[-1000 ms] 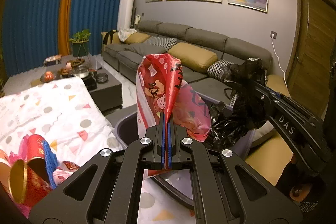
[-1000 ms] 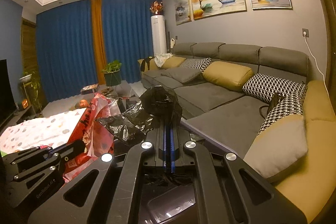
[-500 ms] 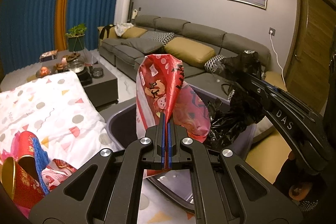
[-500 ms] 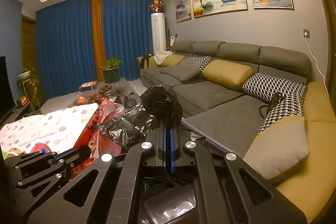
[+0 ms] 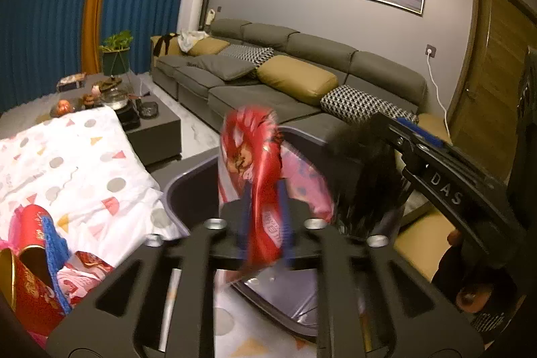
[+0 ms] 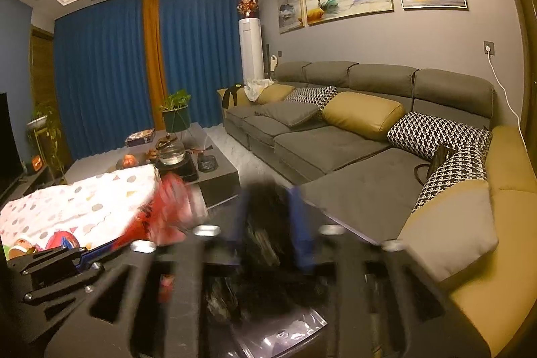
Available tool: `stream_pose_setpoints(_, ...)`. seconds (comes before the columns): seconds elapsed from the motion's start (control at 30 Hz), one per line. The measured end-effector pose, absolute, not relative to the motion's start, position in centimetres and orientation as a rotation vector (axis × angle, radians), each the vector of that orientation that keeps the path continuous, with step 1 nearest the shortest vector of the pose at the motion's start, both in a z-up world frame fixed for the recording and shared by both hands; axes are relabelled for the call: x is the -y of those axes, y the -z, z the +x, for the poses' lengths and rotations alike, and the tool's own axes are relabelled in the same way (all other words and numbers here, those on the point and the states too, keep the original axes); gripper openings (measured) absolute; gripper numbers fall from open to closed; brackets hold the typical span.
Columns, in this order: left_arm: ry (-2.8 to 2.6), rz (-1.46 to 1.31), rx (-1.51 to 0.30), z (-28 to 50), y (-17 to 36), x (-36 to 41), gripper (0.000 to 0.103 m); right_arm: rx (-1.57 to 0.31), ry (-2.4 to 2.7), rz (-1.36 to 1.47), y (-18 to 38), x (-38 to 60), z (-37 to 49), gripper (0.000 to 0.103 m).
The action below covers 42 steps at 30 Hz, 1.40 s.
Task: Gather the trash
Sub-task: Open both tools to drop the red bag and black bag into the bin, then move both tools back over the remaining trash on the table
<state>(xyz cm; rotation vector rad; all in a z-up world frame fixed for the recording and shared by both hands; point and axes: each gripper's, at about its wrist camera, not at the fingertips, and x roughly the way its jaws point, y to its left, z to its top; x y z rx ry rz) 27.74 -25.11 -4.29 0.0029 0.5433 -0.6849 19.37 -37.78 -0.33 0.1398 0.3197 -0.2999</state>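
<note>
A red printed snack bag [image 5: 255,140] hangs blurred between the parted blue pads of my left gripper [image 5: 265,190], whose jaws are opening, above the dark bin [image 5: 188,176]. The pads no longer press on it. To its right, a crumpled black plastic bag [image 5: 365,176] drops blurred over the same bin from my right gripper [image 5: 396,130]. In the right wrist view that gripper [image 6: 270,200] is opening too, with the black bag [image 6: 265,223] loose between its fingers. The red bag [image 6: 167,210] and the left gripper [image 6: 100,252] show at the lower left there, by the bin rim [image 6: 339,218].
A table with a white spotted cloth [image 5: 67,163] lies to the left, with red cups and wrappers [image 5: 30,257] at its near corner. Behind stand a grey coffee table [image 5: 157,126] with teaware and a long grey sofa [image 5: 285,89]. A wooden door [image 5: 486,89] is at the right.
Both grippers went from shut to parted. The red bag has slipped lower and blurs in the left jaws. The black bag sags down out of the right jaws toward the bin.
</note>
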Motion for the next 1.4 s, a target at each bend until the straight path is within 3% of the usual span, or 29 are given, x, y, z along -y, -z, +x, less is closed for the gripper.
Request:
stream_pose_setpoints(0.07,0.670,-0.012,-0.544,27.8,4.4,24.6,0.054,-0.318,0.302,0.139,0.3,37.9,19.3,0.042)
stream_pose_setpoints(0.23,0.603,-0.051,-0.529,27.6,4.2,22.7,0.077,-0.312,0.307,0.148,0.3,37.9,18.8,0.052)
stream_pose_setpoints(0.37,0.542,-0.061,-0.498,26.4,3.6,20.7,0.085,-0.306,0.304,0.150,0.2,37.4,18.0,0.063)
stream_pose_setpoints(0.47,0.498,-0.048,-0.484,25.3,3.1,19.6,0.086,-0.303,0.293,0.162,0.3,36.7,17.0,0.071)
stream_pose_setpoints(0.63,0.402,-0.055,-0.469,23.2,2.6,16.4,0.087,-0.304,0.261,0.149,0.5,34.6,15.7,0.075)
stream_pose_setpoints(1.4,-0.016,-0.130,-0.457,13.5,5.1,-4.7,0.088,-0.336,0.003,0.086,2.5,20.3,13.5,0.076)
